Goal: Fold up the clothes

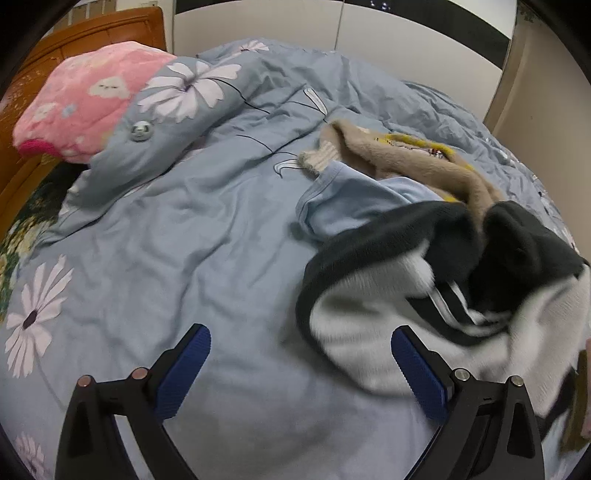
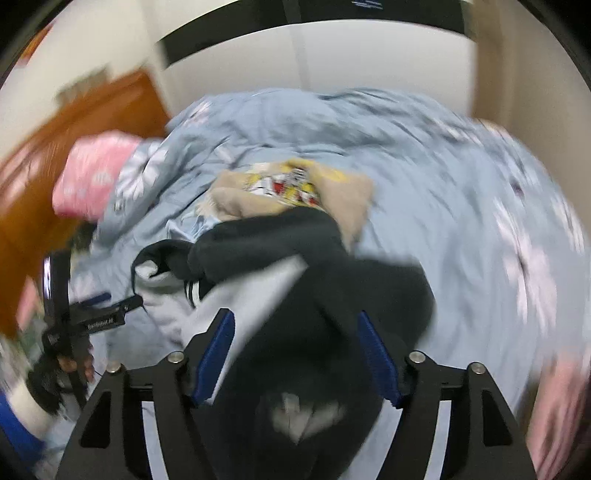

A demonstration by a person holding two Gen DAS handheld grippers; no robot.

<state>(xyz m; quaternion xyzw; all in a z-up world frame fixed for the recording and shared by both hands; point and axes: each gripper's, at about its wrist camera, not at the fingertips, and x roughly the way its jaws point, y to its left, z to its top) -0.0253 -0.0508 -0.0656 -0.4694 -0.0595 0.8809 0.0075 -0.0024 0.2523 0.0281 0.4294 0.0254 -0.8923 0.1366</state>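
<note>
A black-and-white garment (image 1: 424, 306) lies crumpled on the bed's blue floral duvet (image 1: 184, 229), a tan garment (image 1: 399, 158) behind it; left tongs (image 1: 301, 365) wide, empty; right tongs (image 2: 297, 354) wide, dark cloth loose between; pink pillow (image 1: 85, 99), wooden headboard (image 1: 99, 33), pale wardrobe doors (image 1: 258, 22) beyond.

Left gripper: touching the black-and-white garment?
Apart. The left wrist view shows the left gripper open over bare blue bedcover; the black-and-white garment lies beyond its right pad, not between the pads.
</note>
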